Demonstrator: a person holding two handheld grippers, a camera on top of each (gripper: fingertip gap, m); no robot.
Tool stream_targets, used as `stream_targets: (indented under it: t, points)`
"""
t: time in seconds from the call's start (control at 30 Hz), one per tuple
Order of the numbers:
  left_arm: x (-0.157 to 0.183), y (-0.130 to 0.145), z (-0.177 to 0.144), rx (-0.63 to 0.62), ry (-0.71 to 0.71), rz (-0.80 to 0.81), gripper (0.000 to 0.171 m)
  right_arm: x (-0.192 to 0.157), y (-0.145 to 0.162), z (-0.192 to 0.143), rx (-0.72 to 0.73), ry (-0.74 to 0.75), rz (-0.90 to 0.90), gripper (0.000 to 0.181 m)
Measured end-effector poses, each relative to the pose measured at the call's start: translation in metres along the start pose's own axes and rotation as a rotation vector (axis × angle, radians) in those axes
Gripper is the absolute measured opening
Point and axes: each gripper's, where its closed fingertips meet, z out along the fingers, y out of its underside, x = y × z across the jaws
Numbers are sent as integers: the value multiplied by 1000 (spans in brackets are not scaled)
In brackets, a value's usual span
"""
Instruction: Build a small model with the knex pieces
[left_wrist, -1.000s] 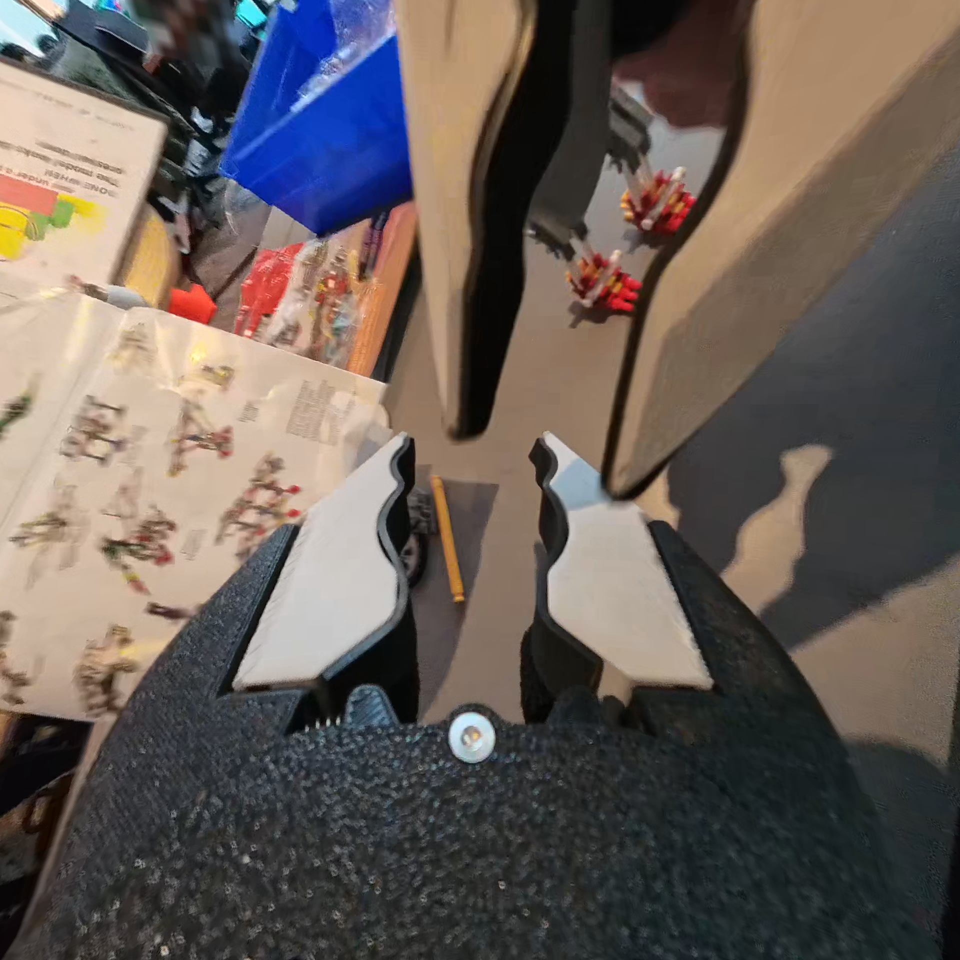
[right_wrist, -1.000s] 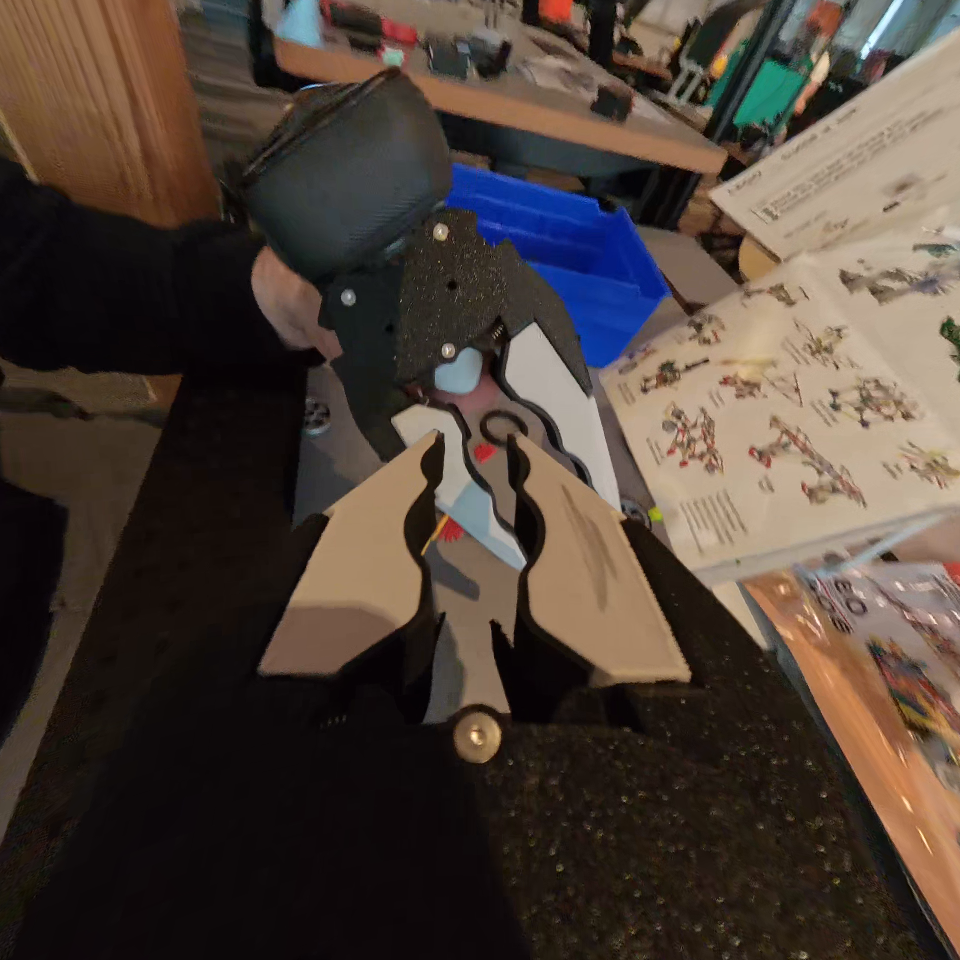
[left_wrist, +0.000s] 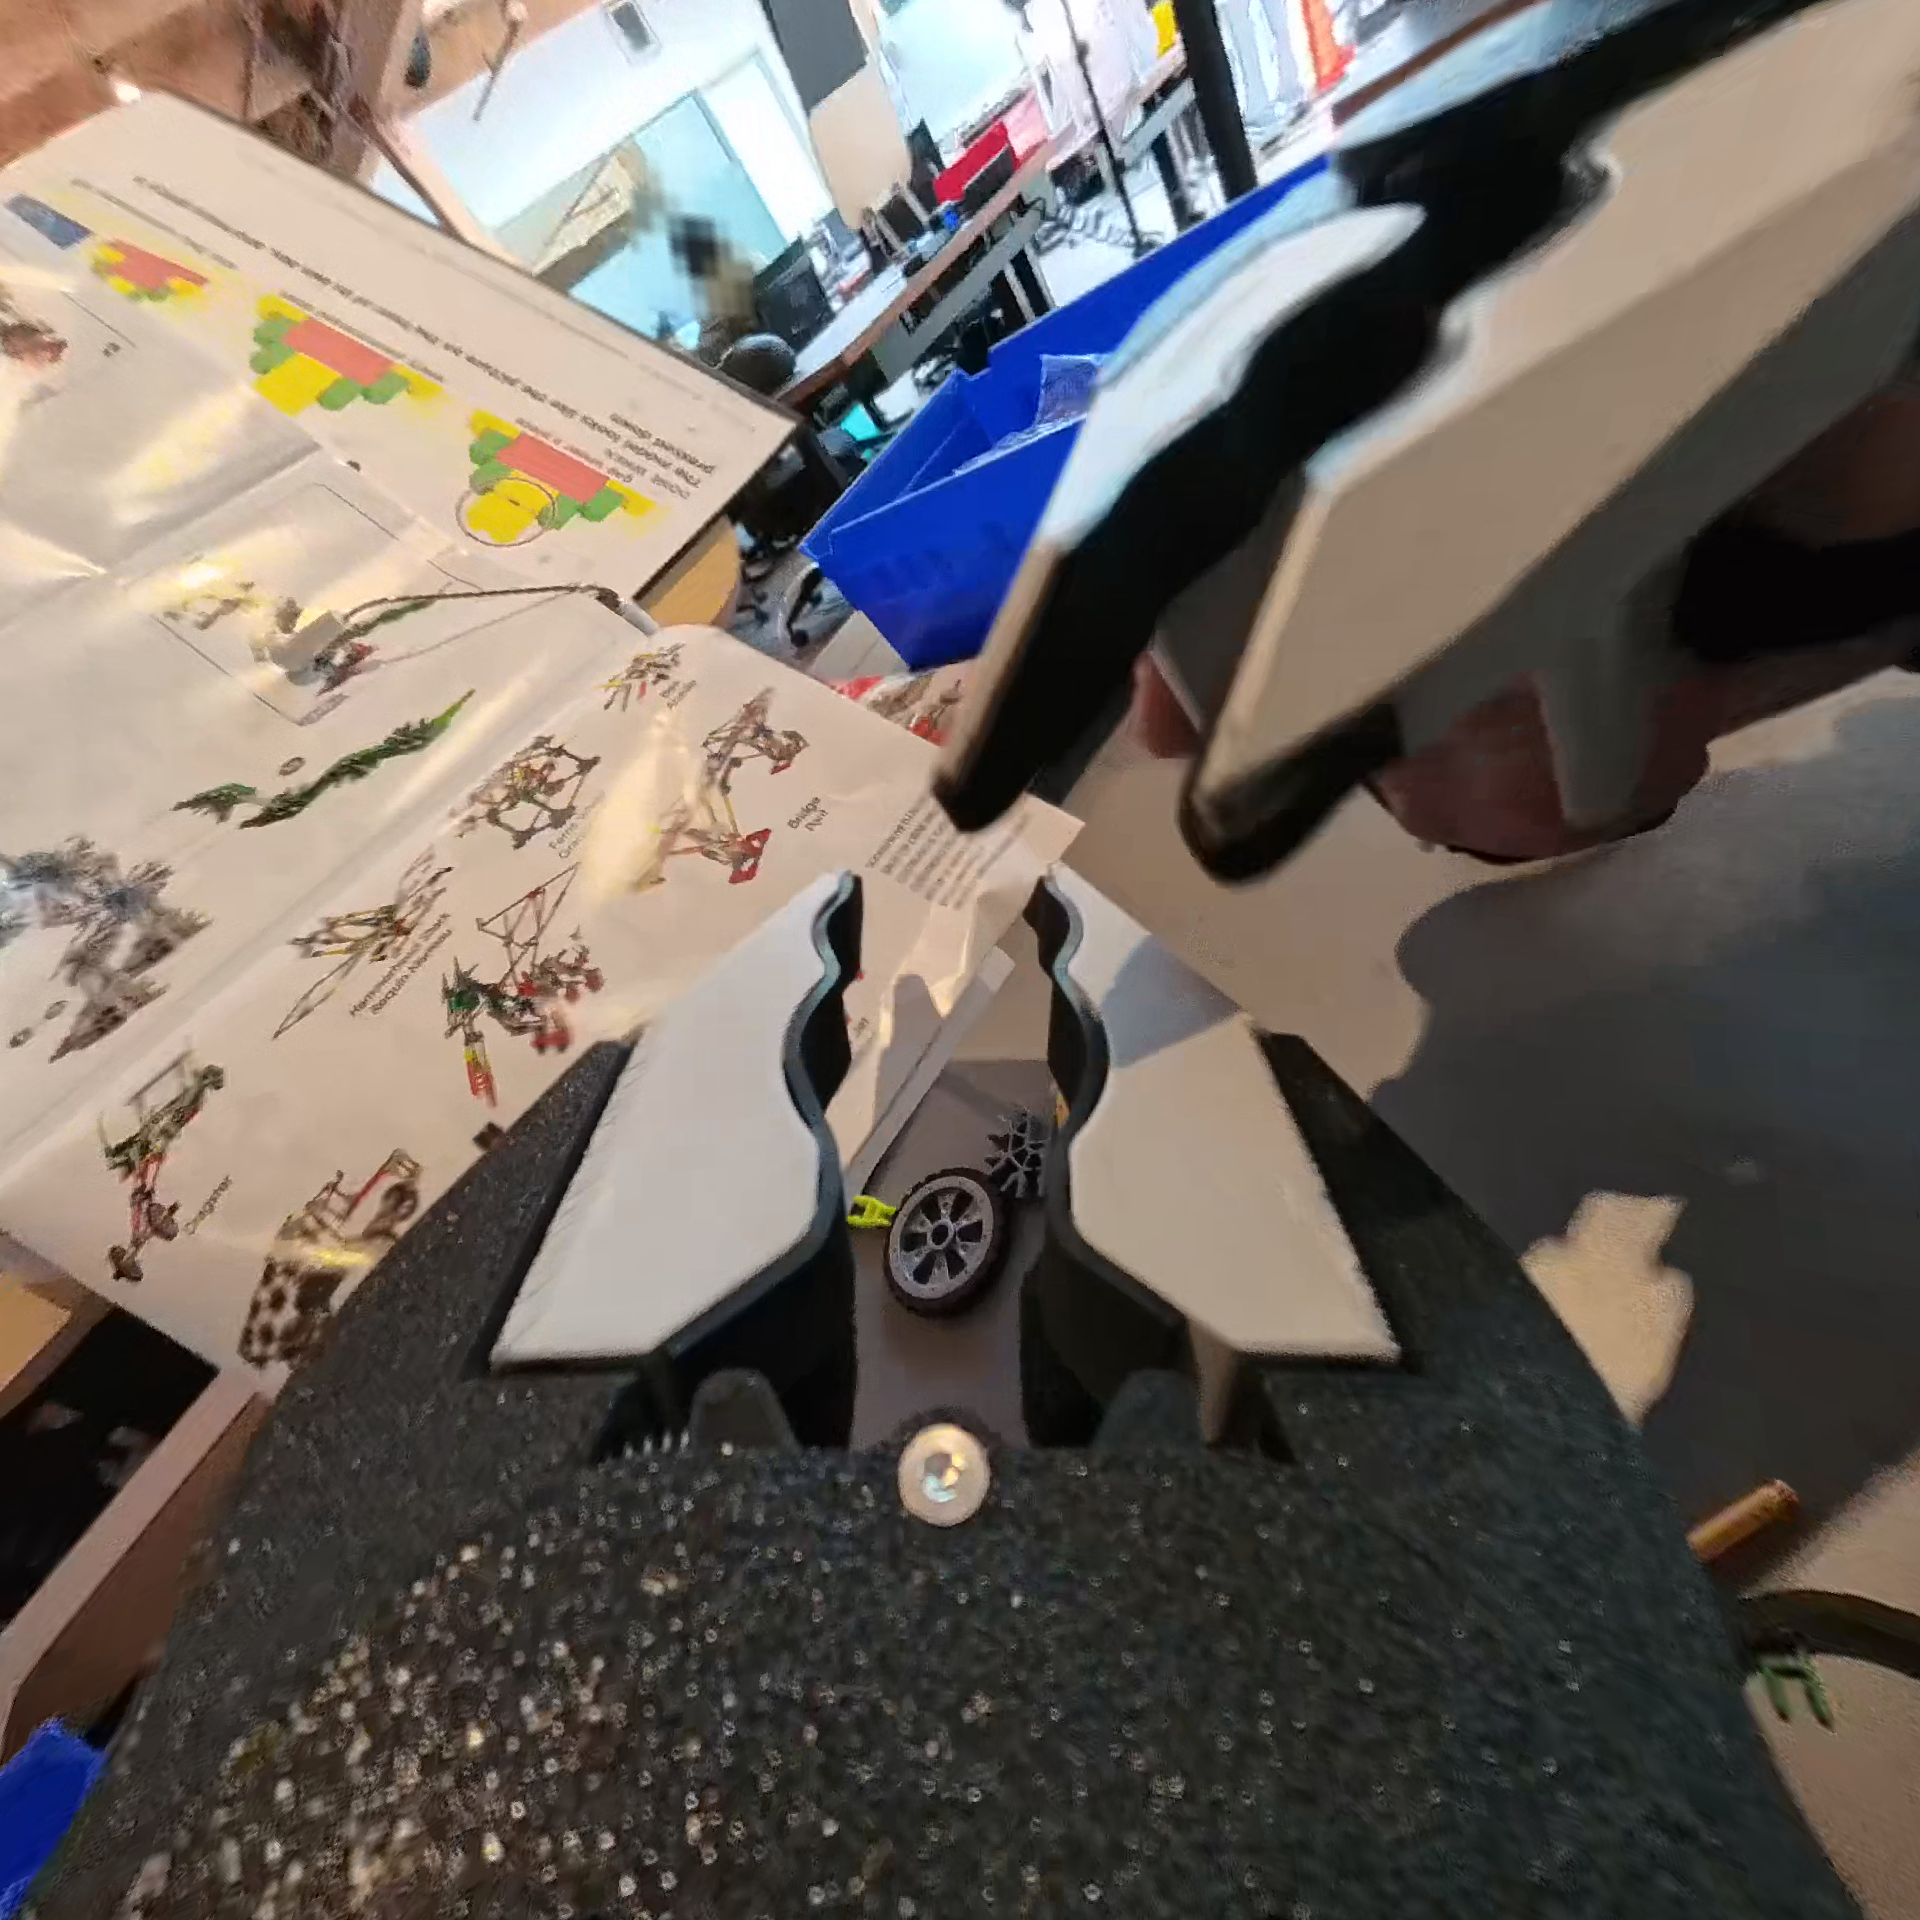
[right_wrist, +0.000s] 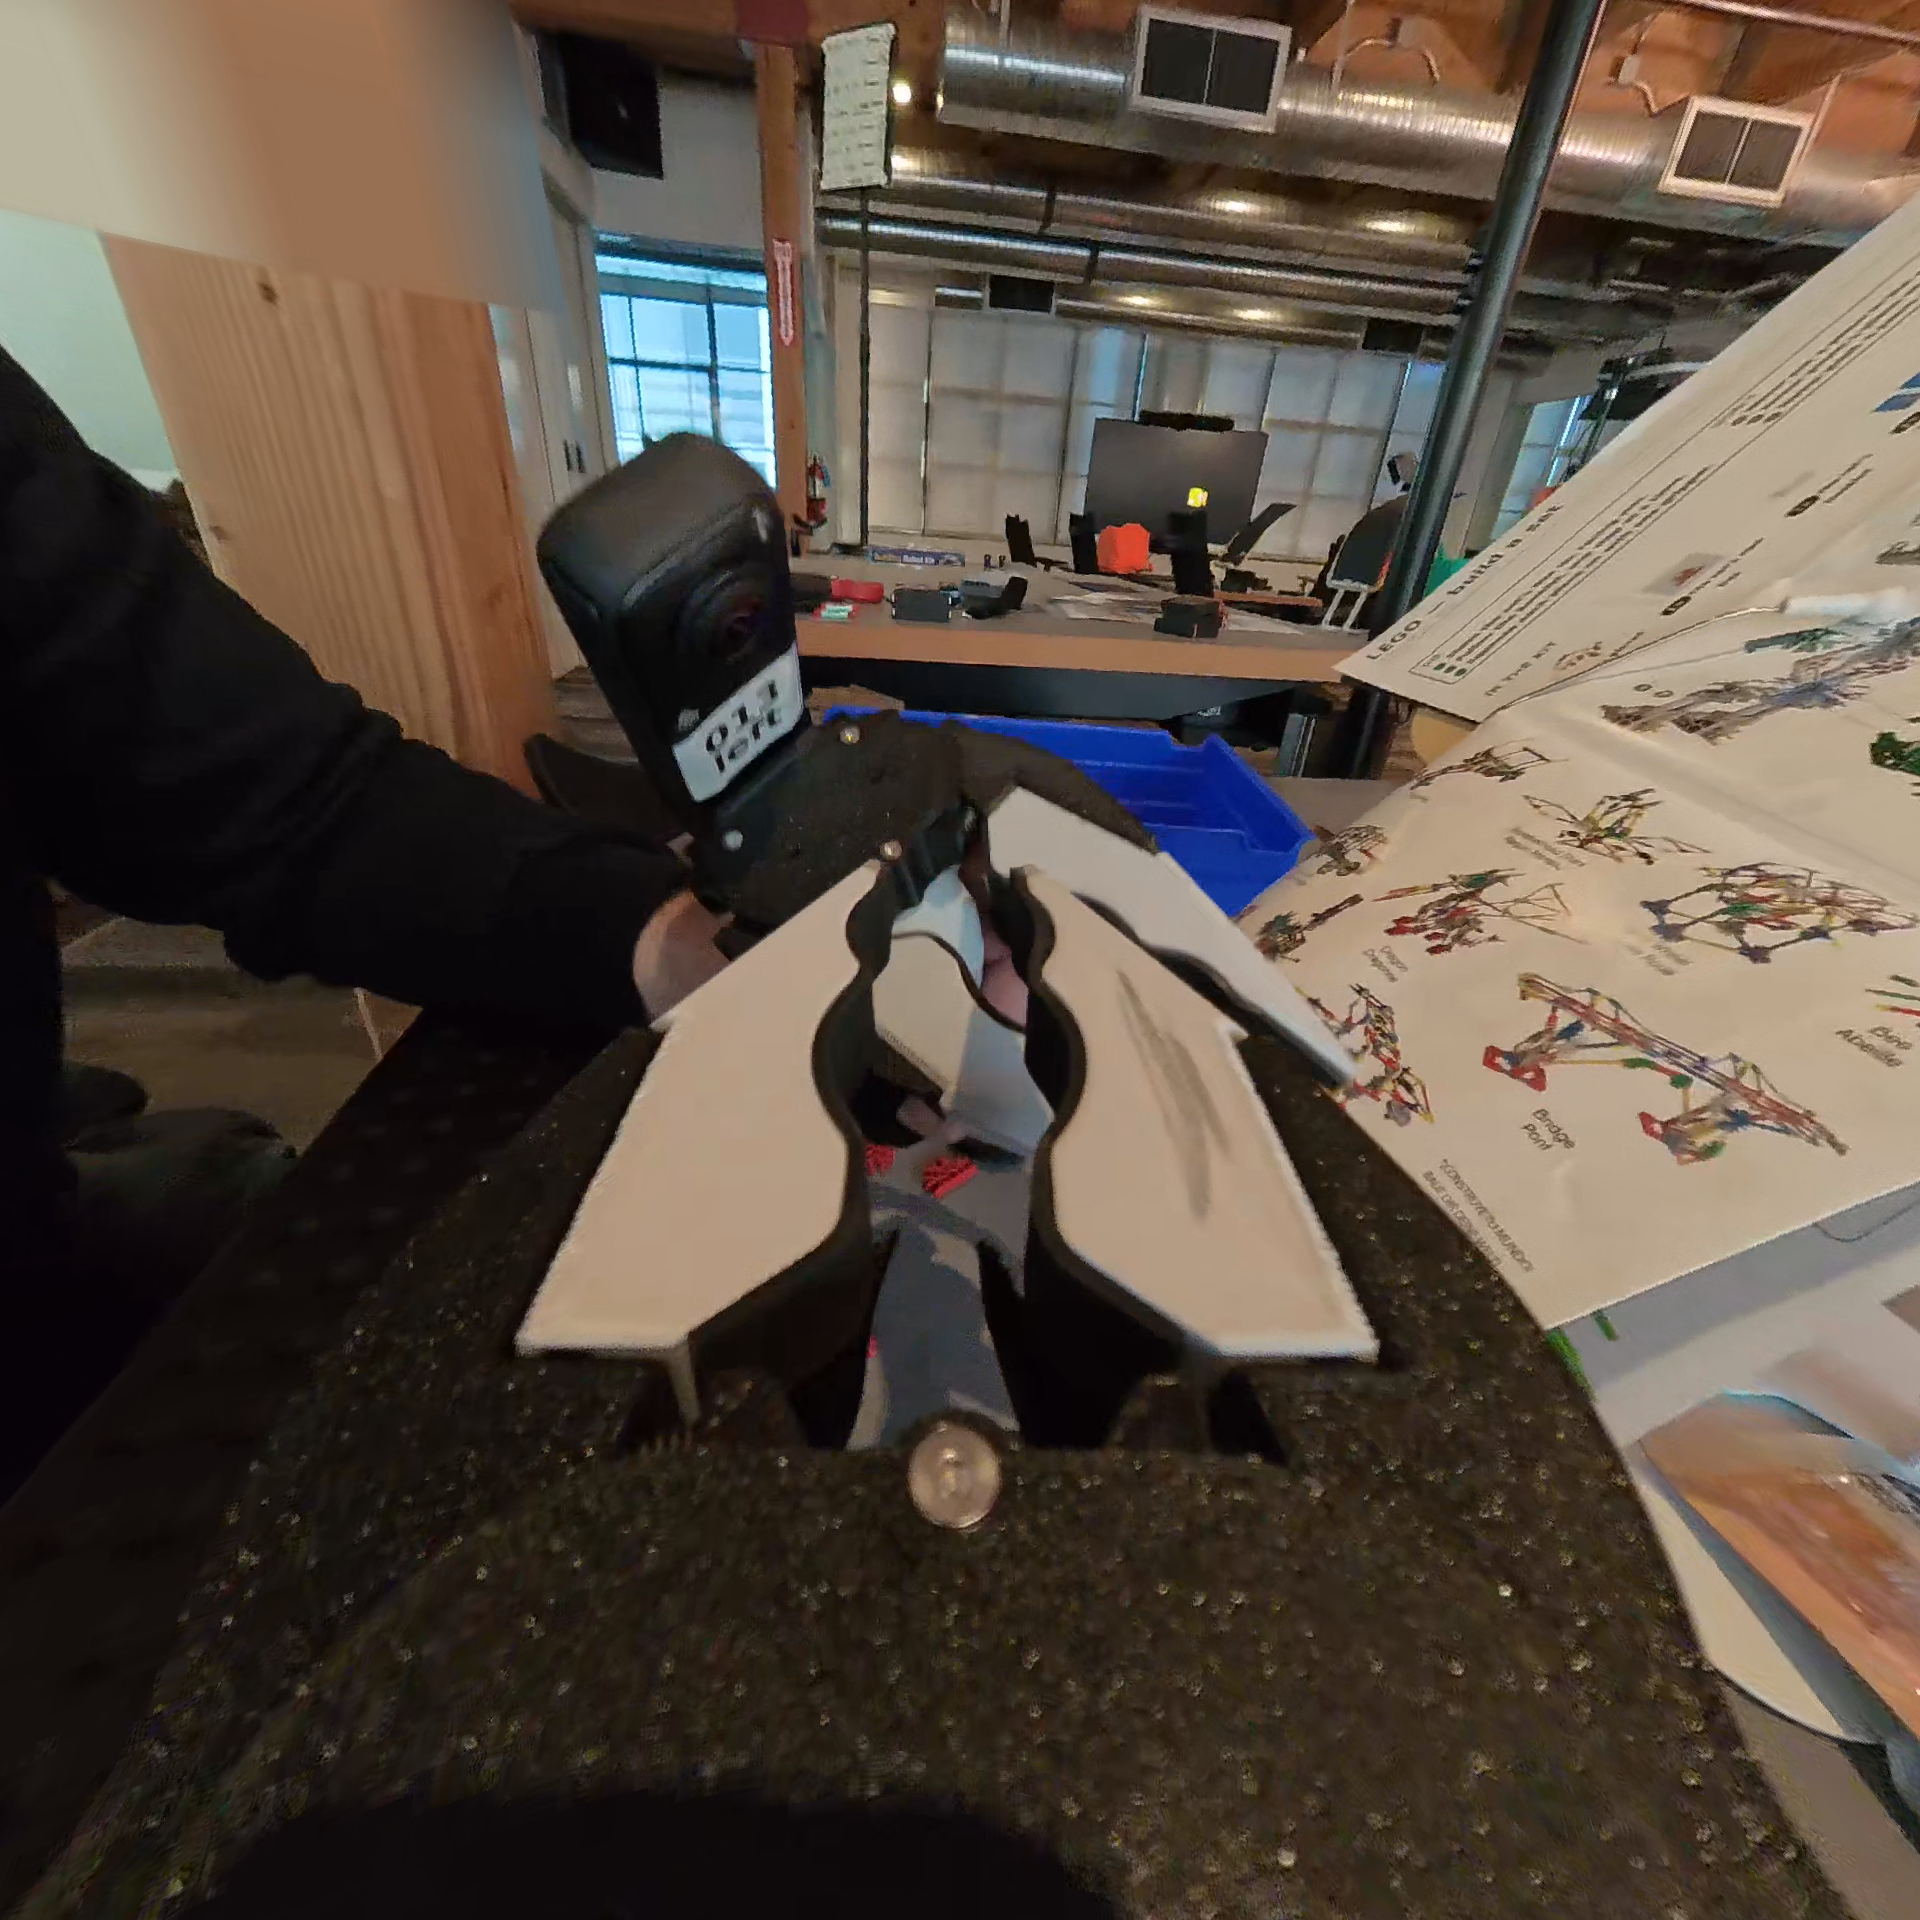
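Plainly nothing is gripped: left tongs (left_wrist: 943, 925) gape above a wheel (left_wrist: 943, 1238); right tongs (right_wrist: 940, 914) gape too, empty.

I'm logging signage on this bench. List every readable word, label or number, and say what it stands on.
I do not copy out writing, so here is what bears it:
White sticker on the black camera: large print, legible.
Model sheet: small captions under the pictures.
Block-diagram sheet: lines of text, blurred.
White sign high near the ceiling: too small to read.
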Motion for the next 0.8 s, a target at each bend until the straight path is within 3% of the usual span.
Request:
stream_targets:
  t: [0.27,0.43,0.63,0.8]
  points:
    - [-3,5,2,-21,-76,141,32,0,1,2,2,2,3,21]
    - [-14,-1,-3,5,-110,114,32,0,-5,1,15,11,-8,21]
    - [-3,3,1,-9,-70,148,32,4,-3,1,-3,46,-32,22]
    - [-12,-5,-7,26,-71,80,31,6,2,4,-27,58,-44,22]
